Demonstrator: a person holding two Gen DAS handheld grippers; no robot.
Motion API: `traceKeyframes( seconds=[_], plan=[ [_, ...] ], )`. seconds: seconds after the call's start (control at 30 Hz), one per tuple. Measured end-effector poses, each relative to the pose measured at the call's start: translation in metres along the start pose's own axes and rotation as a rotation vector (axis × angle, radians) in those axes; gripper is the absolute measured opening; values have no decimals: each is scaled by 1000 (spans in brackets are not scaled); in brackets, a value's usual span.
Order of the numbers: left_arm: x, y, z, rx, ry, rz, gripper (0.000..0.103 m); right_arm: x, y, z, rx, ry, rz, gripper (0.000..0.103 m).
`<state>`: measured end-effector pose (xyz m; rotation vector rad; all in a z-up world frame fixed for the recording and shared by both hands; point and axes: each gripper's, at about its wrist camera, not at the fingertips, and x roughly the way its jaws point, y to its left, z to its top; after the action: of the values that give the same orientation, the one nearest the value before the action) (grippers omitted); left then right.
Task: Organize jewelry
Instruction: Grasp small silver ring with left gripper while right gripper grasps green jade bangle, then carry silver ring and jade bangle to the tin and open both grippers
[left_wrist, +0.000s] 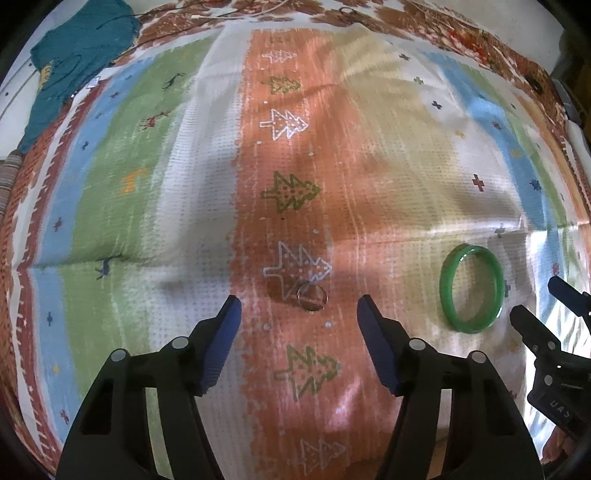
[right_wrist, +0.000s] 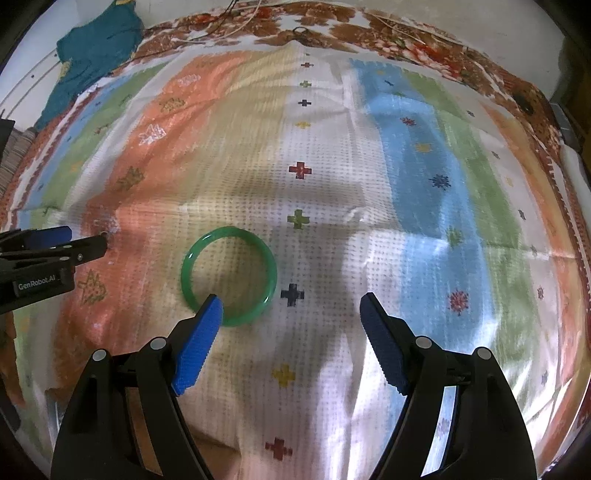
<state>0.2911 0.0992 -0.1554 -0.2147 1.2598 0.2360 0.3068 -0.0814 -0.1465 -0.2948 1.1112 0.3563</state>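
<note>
"GenRobot.AI" label on left tongs (right_wrist: 88, 242)

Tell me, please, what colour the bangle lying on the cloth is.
The bangle is translucent green, clearest in the right wrist view.

A green bangle (right_wrist: 229, 276) lies on a striped orange, green, blue, white cloth (right_wrist: 332, 206).

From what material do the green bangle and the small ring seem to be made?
Green bangle: probably jade, glass or resin; it looks glossy and slightly translucent, with bright highlights on its rim. Small ring: probably metal, silvery and polished, since its thin band glints; it is too small to be certain.
</note>
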Motion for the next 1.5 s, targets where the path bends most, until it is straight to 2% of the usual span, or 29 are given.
traceKeyframes(
  seconds=[0.3, 0.37, 0.4, 0.47, 0.53, 0.57, 0.6, 0.63, 0.9, 1.0, 1.17, 1.5],
  plan=[
    [13, -8, 6, 32, 17, -4, 51, 24, 2, 7, -5, 33, -16, 67],
    [15, -11, 6, 45, 16, -6, 45, 26, 3, 8, -9, 32, -24, 60],
    [16, -12, 5, 51, 17, 5, 42, 27, 3, 8, -12, 33, -31, 52],
    [18, -13, 6, 65, 16, 25, 28, 28, 4, 7, -18, 34, -37, 43],
    [19, -14, 6, 74, 16, 34, 18, 27, 4, 7, -25, 35, -31, 29],
    [19, -14, 5, 77, 16, 35, 19, 27, 3, 6, -25, 35, -22, 24],
    [18, -15, 5, 81, 15, 36, 19, 27, 3, 6, -23, 39, -12, 12],
    [18, -15, 4, 85, 16, 37, 19, 26, 4, 5, -17, 40, -3, 11],
    [6, -16, -2, 87, 4, 36, 18, 9, 5, 3, -26, -8, 12, 9],
    [-2, -14, -4, 66, 1, 4, 18, -3, 6, 3, -29, -28, 22, 9],
    [-14, -14, -10, 84, -19, 22, 18, -22, 7, -1, -34, -59, 29, 9],
    [-57, -25, -27, 107, -78, -1, 18, -59, 7, -12, -36, -123, 33, 9]
  ],
)
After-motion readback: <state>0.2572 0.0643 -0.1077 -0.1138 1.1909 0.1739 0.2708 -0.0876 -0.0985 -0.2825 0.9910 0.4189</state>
